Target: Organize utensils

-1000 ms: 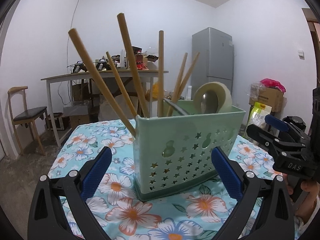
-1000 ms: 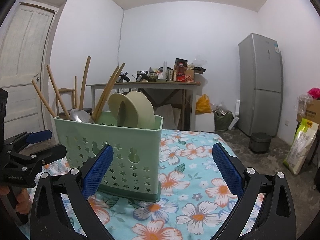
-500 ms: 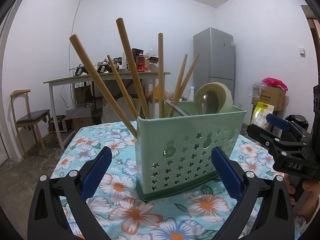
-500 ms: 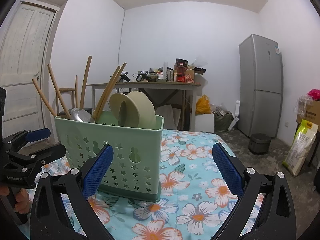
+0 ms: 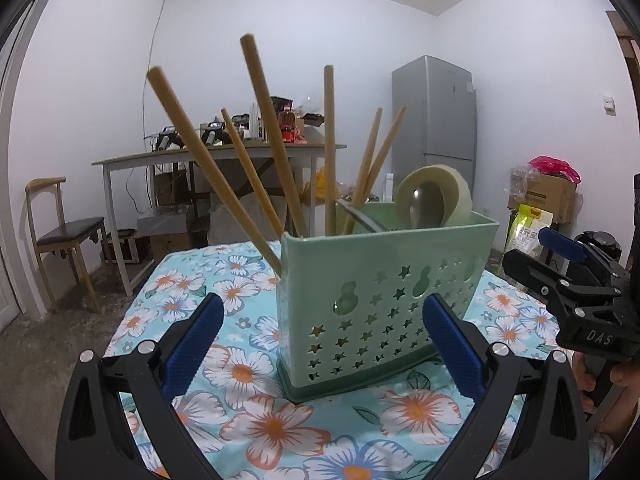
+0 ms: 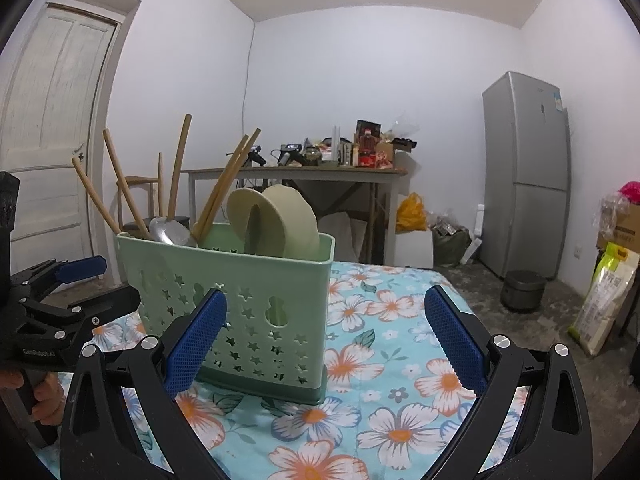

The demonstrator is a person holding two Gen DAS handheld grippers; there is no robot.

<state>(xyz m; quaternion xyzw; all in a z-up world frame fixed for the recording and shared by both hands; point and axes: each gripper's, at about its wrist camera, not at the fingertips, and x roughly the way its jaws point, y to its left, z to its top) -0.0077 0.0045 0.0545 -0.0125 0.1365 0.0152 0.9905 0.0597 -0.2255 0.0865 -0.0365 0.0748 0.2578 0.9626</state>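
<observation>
A pale green utensil basket (image 5: 384, 292) (image 6: 240, 300) with star cut-outs stands on the floral tablecloth. Several wooden chopsticks (image 5: 276, 136) (image 6: 120, 184) lean out of one end. A metal spoon (image 5: 426, 208) (image 6: 170, 232) and cream-coloured bowls or ladles (image 6: 280, 220) (image 5: 440, 188) sit in the other part. My left gripper (image 5: 322, 334) is open, empty, and just short of the basket's near wall. My right gripper (image 6: 326, 330) is open and empty, with the basket's right end ahead of its left finger. Each gripper shows in the other's view (image 5: 560, 268) (image 6: 68, 284).
The tablecloth (image 6: 400, 360) covers a small table whose edges drop to a concrete floor. A wooden chair (image 5: 60, 232) stands at the left, a cluttered desk (image 5: 220, 152) behind, a grey fridge (image 6: 528, 172) and boxes (image 5: 544, 196) to the right. A hand (image 5: 616, 384) holds the right gripper.
Both cameras have shifted slightly, so the basket sits a little further right in the left wrist view. Both grippers stay open and the basket's contents have not moved.
</observation>
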